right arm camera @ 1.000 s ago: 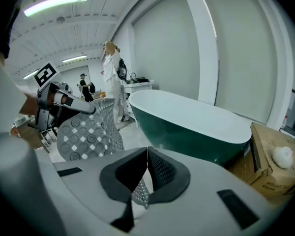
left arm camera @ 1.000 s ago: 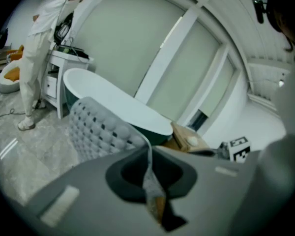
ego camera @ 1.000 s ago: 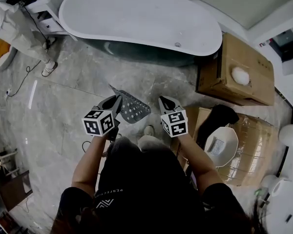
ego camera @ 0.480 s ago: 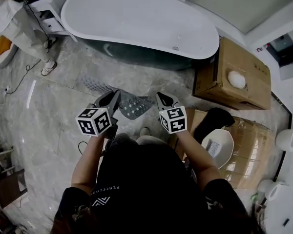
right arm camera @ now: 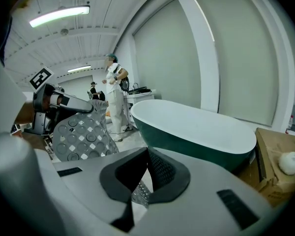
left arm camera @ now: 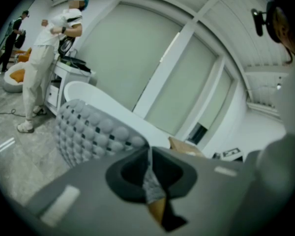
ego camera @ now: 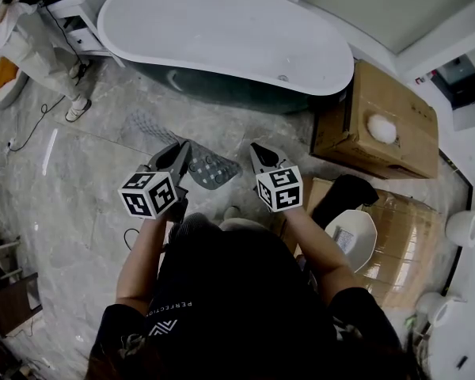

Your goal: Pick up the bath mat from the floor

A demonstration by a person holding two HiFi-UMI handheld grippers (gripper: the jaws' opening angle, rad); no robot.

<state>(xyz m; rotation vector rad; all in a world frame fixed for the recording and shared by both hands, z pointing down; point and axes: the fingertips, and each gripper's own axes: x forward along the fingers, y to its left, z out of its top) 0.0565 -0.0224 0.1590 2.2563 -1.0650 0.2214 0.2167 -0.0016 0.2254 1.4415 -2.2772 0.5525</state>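
Both of your grippers are on the mat (ego camera: 210,169), and it hangs between them, just in front of the tub (ego camera: 222,30), on the side nearest you. Your left gripper (left arm camera: 148,151) has its jaws pressed nearly together, with a thin edge of the mat pinched between them. Your right gripper (right arm camera: 147,156) is the same, clamped down on a perforated strip of the opposite edge. Neither one is empty.

Look how the mat behaves. It bows and droops between the two grips and bulges out past your left jaws, so it is soft and floppy, probably rubbery, and light enough for two edge pinches to carry. Holes and round bumps, probably suction cups, cover it. That texture gives the pads something to bite, but a thin rim can creep out if the sheet swings. From here I can't tell whether its lowest part is clear of the floor in front of the tub.

Your hold looks sensible, one grip on each side, well apart, so the sheet spreads rather than folding on itself. If either pinch looks shallow, take it deeper, past the rim and onto the bumpy field.
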